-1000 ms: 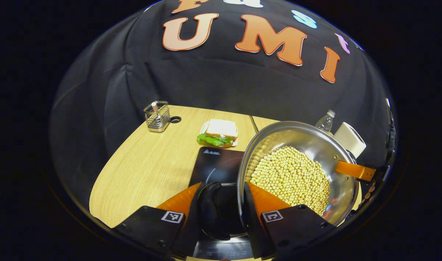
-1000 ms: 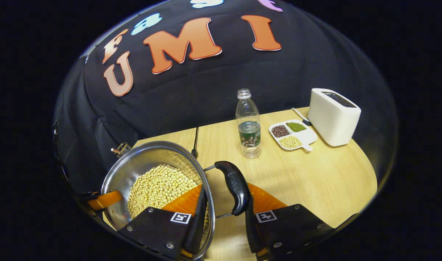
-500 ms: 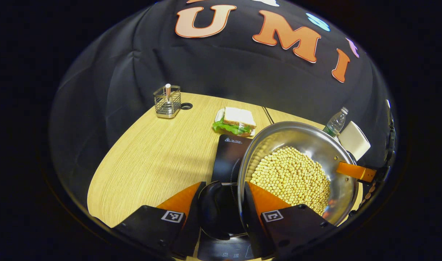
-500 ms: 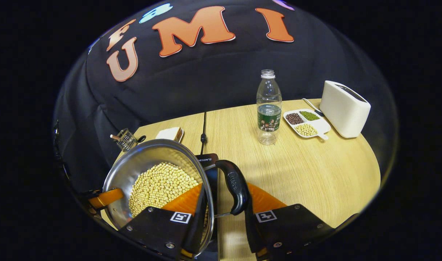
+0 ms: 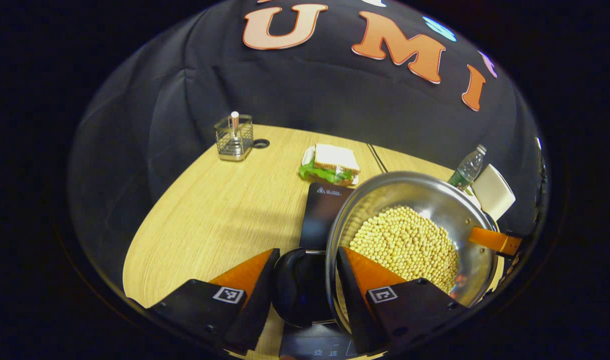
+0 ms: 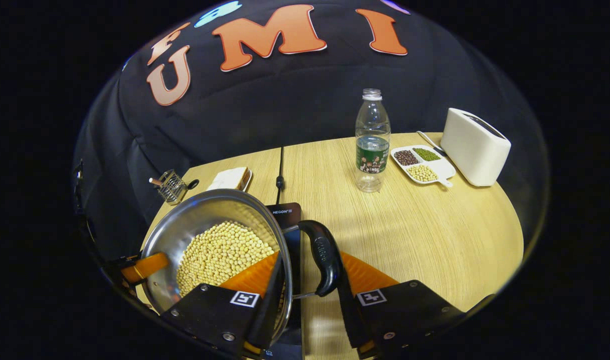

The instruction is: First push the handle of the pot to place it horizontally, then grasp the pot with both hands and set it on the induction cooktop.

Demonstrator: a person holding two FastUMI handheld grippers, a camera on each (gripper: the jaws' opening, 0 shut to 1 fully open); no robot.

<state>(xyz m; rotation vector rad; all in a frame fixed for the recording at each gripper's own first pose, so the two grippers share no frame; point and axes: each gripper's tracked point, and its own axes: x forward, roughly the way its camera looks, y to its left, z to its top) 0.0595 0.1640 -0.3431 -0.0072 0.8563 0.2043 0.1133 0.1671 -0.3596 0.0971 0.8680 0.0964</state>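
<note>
In the left gripper view, the left tool (image 5: 305, 280) pinches the pot's (image 5: 410, 240) near handle (image 5: 297, 290), the bean-filled bowl just right of it over the induction cooktop (image 5: 325, 210). In the right gripper view, the right tool (image 6: 307, 287) clamps the opposite handle (image 6: 322, 257) and rim, pot to its left.

pot (image 5: 425, 192): shiny silver steel, filled with pale yellow beans | pot handles (image 6: 321, 257): black | cooktop (image 5: 325, 210) ahead of fingers: glossy black | table (image 6: 410, 235): light wood grain | toaster (image 6: 475, 147): white | bottle (image 6: 372, 142): clear, green label
</note>
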